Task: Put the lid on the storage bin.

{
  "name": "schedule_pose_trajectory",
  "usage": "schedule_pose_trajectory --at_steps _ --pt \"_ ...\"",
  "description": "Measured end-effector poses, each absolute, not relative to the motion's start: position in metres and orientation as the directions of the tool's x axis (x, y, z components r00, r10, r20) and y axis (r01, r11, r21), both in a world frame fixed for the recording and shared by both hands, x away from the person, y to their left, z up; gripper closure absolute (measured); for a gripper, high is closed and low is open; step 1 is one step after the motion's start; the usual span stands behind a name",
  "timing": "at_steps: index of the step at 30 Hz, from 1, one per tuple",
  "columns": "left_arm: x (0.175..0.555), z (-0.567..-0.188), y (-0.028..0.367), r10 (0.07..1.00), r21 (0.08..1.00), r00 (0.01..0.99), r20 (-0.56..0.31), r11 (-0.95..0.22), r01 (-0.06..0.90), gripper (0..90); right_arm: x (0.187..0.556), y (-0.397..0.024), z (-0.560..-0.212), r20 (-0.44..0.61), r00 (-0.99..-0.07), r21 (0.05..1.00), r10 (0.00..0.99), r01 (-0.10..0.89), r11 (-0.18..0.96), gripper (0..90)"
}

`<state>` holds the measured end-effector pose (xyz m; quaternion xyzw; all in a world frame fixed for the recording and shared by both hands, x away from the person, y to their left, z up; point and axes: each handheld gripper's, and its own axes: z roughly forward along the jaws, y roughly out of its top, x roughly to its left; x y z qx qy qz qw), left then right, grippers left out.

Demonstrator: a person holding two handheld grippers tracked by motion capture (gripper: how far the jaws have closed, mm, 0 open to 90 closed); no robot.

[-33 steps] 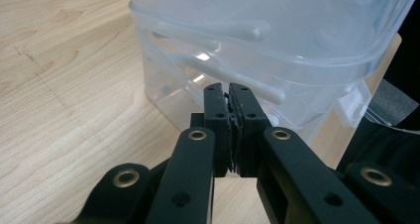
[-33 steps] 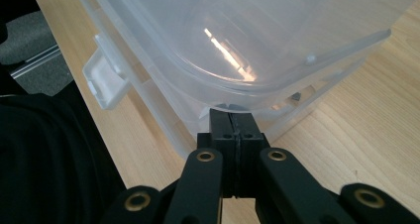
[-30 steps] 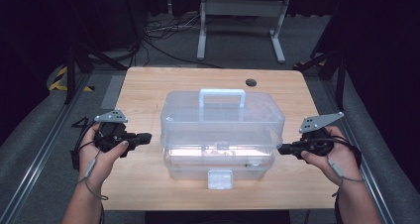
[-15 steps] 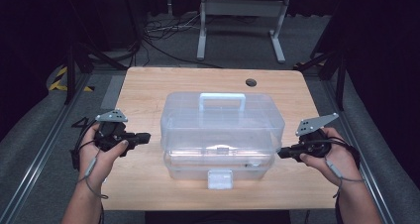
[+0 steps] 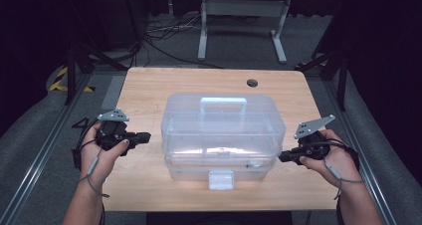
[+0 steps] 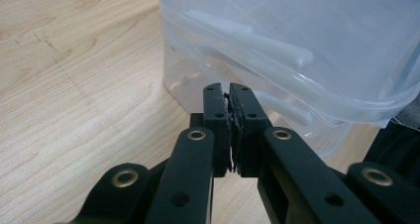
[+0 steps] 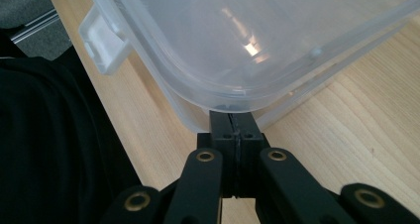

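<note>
We see a clear plastic box (image 5: pixel 223 135) standing on the wooden bench (image 5: pixel 149 85), roughly midway between the bench's left and right edges and closer to the near edge than to the far one. Its lid is down, with a pale handle (image 5: pixel 223 104) lying flat on top and a white latch (image 5: pixel 221 179) on the side facing the near edge. Our left claw (image 5: pixel 144 135) sits over the left part of the bench, pointing at the box's left end; from above a narrow strip of bare wood shows between its tips and the box wall. In the left gripper view the left claw (image 6: pixel 230 102) has its jaws pressed together with nothing between them, and the box's lower wall and overhanging lid rim (image 6: pixel 317 85) rise just beyond and to the right of the tips. Our right claw (image 5: pixel 282 157) lies by the box's right near corner. In the right gripper view the right claw (image 7: pixel 233 121) is likewise closed on nothing, its tips tucked right under the curved lid rim (image 7: pixel 233 97) at the corner; we cannot tell whether they touch the plastic. The latch (image 7: pixel 101 33) shows at upper left there, near the bench's near edge.
</note>
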<state>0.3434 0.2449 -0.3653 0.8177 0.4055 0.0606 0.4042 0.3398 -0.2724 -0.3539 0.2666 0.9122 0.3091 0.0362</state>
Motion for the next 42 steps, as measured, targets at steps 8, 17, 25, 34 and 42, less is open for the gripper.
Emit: schedule_pose_trajectory --at_steps 8,17,25,34,42 --pt "0.346 -0.367 0.245 0.714 0.705 0.662 -0.229 -0.347 0.618 86.3 0.340 -0.270 -0.359 0.103 -0.859 0.557 0.502 0.468 0.686 90.0" --pt "0.348 -0.368 0.245 0.714 0.704 0.662 -0.227 -0.349 0.619 86.3 0.341 -0.268 -0.363 0.105 -0.860 0.530 0.500 0.474 0.703 90.0" --pt "0.349 -0.369 0.244 0.712 0.701 0.662 -0.233 -0.348 0.622 86.4 0.341 -0.266 -0.366 0.115 -0.862 0.510 0.493 0.477 0.716 90.0" --pt "0.349 -0.369 0.244 0.712 0.700 0.664 -0.228 -0.354 0.620 86.3 0.341 -0.266 -0.369 0.125 -0.866 0.492 0.484 0.478 0.728 90.0" --pt "0.350 -0.369 0.245 0.711 0.699 0.665 -0.230 -0.355 0.621 85.9 0.342 -0.265 -0.373 0.131 -0.871 0.456 0.473 0.477 0.752 90.0"
